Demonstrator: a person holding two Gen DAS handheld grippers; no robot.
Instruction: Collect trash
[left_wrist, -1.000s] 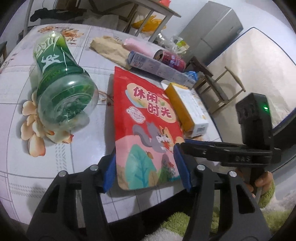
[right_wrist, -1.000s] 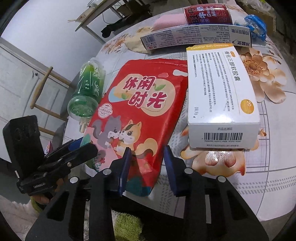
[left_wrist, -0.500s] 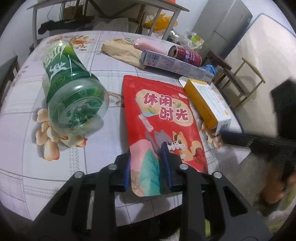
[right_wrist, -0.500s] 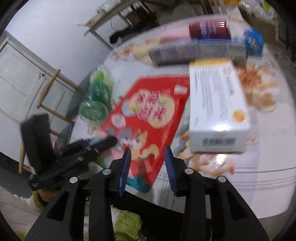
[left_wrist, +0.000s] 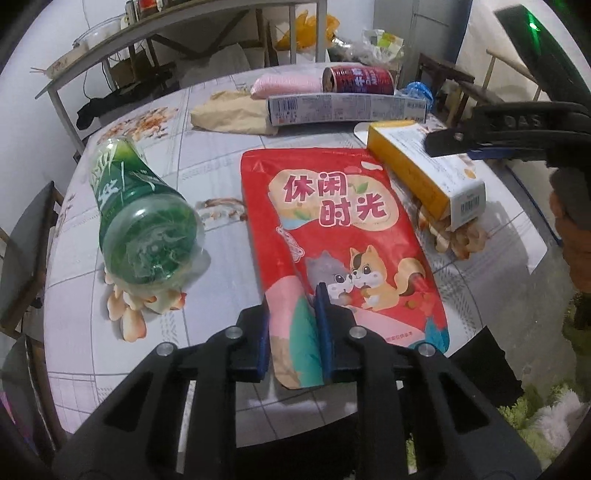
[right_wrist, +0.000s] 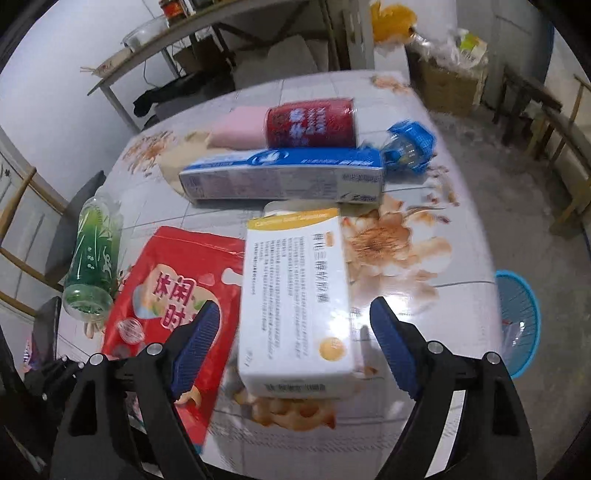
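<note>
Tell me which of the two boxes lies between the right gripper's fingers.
The white-and-yellow box, lying between the opening right gripper; the long blue box lies farther back.

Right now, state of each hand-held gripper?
Left hand-held gripper: jaws closing, pinching the near edge of the red snack pouch.
Right hand-held gripper: jaws opening, holding nothing, straddling the white and yellow box.

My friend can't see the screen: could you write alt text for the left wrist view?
The left gripper is closing its jaws on the near edge of a red snack bag lying on a floral table. A green bottle lies left, a yellow-and-white box right.
</note>
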